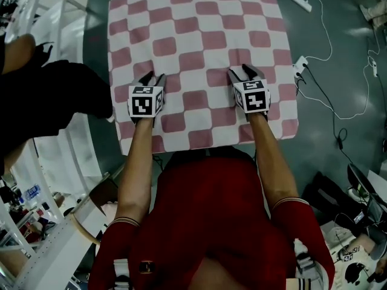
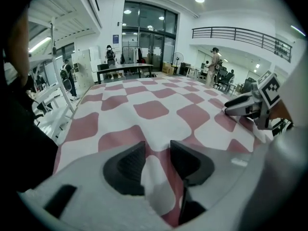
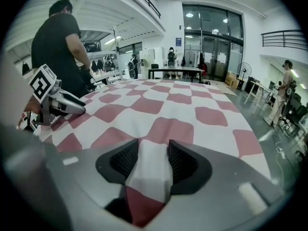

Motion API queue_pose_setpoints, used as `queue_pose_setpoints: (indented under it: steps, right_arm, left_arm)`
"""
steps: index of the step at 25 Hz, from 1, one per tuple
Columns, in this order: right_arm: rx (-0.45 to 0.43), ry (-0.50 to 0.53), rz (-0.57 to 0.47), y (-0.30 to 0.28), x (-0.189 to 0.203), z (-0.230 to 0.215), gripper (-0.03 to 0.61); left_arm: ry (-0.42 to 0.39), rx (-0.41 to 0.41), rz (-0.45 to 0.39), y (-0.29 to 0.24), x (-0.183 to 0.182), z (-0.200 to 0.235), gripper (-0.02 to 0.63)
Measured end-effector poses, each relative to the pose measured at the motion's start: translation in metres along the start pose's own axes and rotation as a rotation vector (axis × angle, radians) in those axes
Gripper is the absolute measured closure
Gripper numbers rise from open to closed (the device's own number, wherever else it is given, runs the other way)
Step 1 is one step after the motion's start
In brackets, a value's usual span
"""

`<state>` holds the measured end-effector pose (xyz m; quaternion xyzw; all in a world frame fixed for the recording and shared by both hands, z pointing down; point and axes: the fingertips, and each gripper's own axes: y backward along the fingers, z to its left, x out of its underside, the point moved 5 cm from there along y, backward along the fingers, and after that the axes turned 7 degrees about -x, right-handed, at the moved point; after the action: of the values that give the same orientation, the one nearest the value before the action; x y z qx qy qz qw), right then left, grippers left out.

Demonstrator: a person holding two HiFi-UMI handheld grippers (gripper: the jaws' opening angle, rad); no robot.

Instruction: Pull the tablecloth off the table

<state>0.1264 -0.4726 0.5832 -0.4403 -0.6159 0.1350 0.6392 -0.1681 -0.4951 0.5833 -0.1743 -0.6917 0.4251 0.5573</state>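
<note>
A red-and-white checked tablecloth (image 1: 199,35) covers the whole table in the head view. My left gripper (image 1: 153,77) rests on its near left part and my right gripper (image 1: 243,71) on its near right part, both a little in from the near edge. In the left gripper view the tablecloth (image 2: 154,109) rises in a narrow ridge between the jaws of the left gripper (image 2: 158,153), touching both pads. In the right gripper view a thick fold of tablecloth (image 3: 183,109) is bunched between the pads of the right gripper (image 3: 153,153). Each gripper shows in the other's view: right gripper (image 2: 240,105), left gripper (image 3: 67,105).
A person in black (image 1: 48,95) stands close to the table's left side. White racks (image 1: 36,17) line the left. Cables and a power strip (image 1: 301,3) lie on the floor to the right. Bags and gear (image 1: 357,192) sit at the lower right.
</note>
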Motion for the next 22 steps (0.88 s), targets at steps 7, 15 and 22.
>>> queue_pose_setpoints:
  steps: [7, 15, 22]
  right_arm:
    - [-0.004, 0.020, 0.002, 0.001, -0.006, 0.013, 0.474]
    - [-0.024, 0.001, 0.002, 0.003, -0.008, 0.018, 0.563]
    - [-0.057, -0.047, -0.056, 0.014, -0.010, 0.021, 0.566]
  left_arm:
    - [-0.013, 0.022, -0.006, 0.003, -0.006, -0.007, 0.532]
    - [-0.020, 0.041, -0.022, 0.003, -0.009, -0.017, 0.603]
    - [0.046, 0.084, -0.085, 0.018, -0.015, -0.014, 0.604]
